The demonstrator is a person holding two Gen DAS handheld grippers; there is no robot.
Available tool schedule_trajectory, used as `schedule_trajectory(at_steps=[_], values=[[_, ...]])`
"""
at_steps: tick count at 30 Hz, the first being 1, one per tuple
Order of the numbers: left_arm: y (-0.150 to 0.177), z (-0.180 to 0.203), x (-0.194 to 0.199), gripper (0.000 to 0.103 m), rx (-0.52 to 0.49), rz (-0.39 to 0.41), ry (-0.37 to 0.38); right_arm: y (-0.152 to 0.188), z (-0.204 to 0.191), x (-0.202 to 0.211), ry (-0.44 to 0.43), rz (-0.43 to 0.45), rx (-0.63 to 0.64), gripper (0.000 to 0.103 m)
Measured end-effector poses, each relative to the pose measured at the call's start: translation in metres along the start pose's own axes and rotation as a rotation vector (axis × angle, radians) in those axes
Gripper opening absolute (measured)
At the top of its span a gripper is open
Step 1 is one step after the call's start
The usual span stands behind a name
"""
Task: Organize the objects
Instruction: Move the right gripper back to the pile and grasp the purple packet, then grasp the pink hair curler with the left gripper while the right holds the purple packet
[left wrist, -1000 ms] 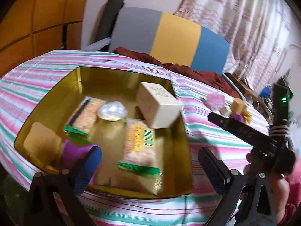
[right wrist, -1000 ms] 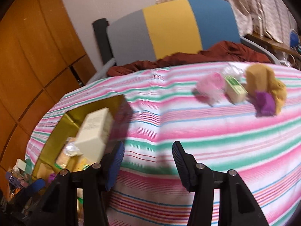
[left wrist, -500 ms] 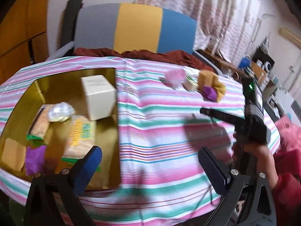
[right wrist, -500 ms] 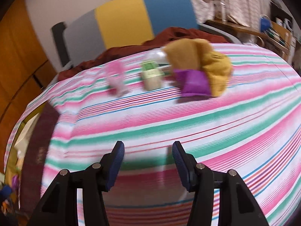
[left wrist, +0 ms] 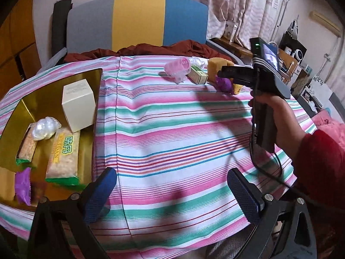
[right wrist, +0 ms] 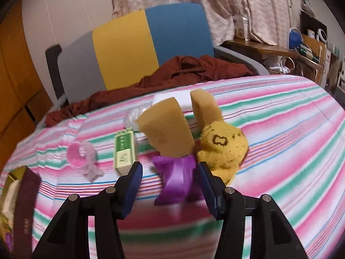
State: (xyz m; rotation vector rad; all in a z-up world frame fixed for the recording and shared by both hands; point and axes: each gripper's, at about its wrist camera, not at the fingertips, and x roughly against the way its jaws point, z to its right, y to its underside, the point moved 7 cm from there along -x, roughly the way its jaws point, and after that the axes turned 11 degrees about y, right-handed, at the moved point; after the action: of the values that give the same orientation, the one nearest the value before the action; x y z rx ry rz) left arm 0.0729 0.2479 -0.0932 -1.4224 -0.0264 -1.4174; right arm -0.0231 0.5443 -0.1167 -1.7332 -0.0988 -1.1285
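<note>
A gold tray (left wrist: 41, 99) at the left holds a cream box (left wrist: 78, 104), two snack packets (left wrist: 64, 153), a clear plastic wad (left wrist: 44, 128) and a purple pouch (left wrist: 22, 182). My left gripper (left wrist: 172, 194) hangs open over the striped cloth beside the tray, empty. At the table's far side lie a purple pouch (right wrist: 176, 179), yellow sponge pieces (right wrist: 166, 129), a yellow knitted item (right wrist: 222, 146), a green box (right wrist: 125, 151) and a pink hair roller (right wrist: 75, 155). My right gripper (right wrist: 170, 183) is open, and that purple pouch sits between its fingertips, apart from both pads.
A striped cloth (left wrist: 172, 129) covers the table. Behind it stands a grey, yellow and blue chair (left wrist: 138, 21) with a rust-red garment (right wrist: 183, 71) draped on the seat. A hand and red sleeve (left wrist: 319, 157) hold the right gripper. Cluttered shelves stand at the right.
The left gripper swung right, from over the tray to the cloth beside it. The right gripper travelled across the table to the far pile, and the purple pouch now sits between its fingers.
</note>
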Motion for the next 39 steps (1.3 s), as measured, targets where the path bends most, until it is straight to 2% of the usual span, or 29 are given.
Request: schedule_trajectory(at_steps=[3, 5, 8, 20, 24, 32, 36, 39], values=[[-0.001, -0.002, -0.002, 0.103, 0.006, -0.003, -0.009, 0.002, -0.004, -0.016, 0.004, -0.031, 0.014, 0.052], [-0.001, -0.004, -0.005, 0.103, 0.007, -0.009, -0.018, 0.008, -0.002, -0.024, 0.003, -0.063, 0.013, 0.046], [-0.003, -0.004, -0.01, 0.103, 0.009, -0.022, -0.015, 0.01, -0.001, -0.025, -0.02, -0.066, 0.005, 0.04], [-0.05, -0.005, -0.038, 0.103, 0.038, 0.009, -0.017, 0.033, 0.004, -0.003, -0.059, -0.046, -0.036, 0.037], [-0.077, -0.009, -0.055, 0.103, 0.056, 0.031, -0.033, 0.04, 0.007, 0.005, -0.067, -0.039, -0.06, 0.037], [-0.162, -0.003, -0.109, 0.103, 0.009, 0.084, -0.097, 0.043, 0.011, 0.008, -0.024, -0.022, -0.071, 0.037], [-0.199, -0.009, -0.144, 0.103, 0.025, 0.072, -0.158, 0.043, 0.012, 0.009, -0.008, -0.014, -0.071, 0.037], [-0.213, -0.018, -0.176, 0.103, 0.015, 0.016, -0.215, 0.043, 0.011, 0.008, 0.004, -0.01, -0.059, 0.037]])
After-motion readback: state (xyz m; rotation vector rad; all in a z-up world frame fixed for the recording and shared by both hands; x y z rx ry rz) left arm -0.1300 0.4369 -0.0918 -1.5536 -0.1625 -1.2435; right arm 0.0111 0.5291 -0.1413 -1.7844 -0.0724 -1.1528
